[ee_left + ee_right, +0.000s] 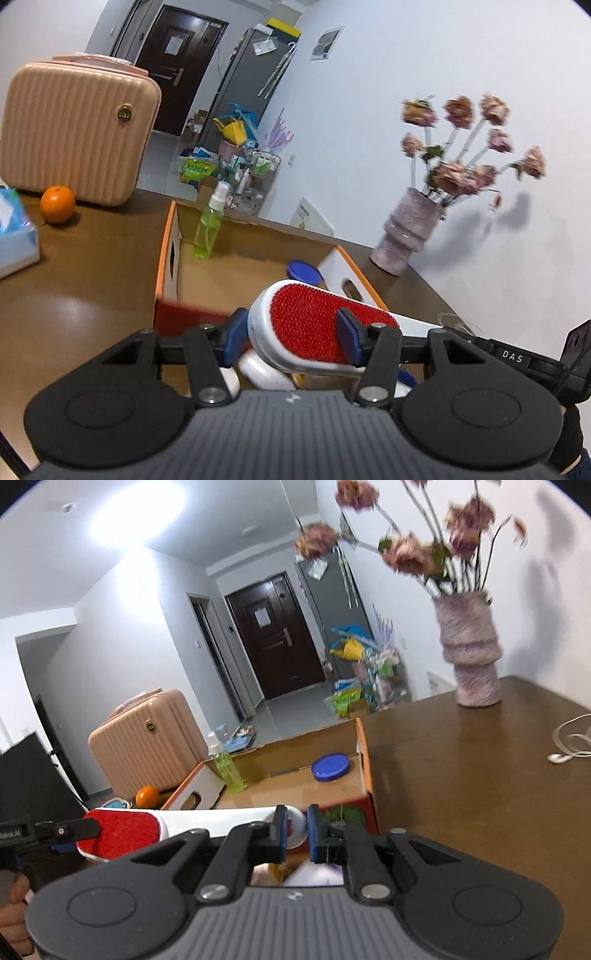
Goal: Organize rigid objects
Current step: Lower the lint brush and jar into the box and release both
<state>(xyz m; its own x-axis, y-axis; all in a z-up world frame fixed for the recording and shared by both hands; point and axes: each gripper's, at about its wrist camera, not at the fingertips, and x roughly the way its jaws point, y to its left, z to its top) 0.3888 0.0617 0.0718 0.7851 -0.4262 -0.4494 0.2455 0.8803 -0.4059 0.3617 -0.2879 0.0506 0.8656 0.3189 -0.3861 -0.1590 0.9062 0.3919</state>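
Above the cardboard box (173, 266), both tools — left (291, 339), right (297, 830) — clamp the red-faced lint brush (314, 328).

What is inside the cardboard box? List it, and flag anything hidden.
Inside the cardboard box: a green spray bottle standing upright and a blue lid. The lint brush and tongs cover the near part of the floor.
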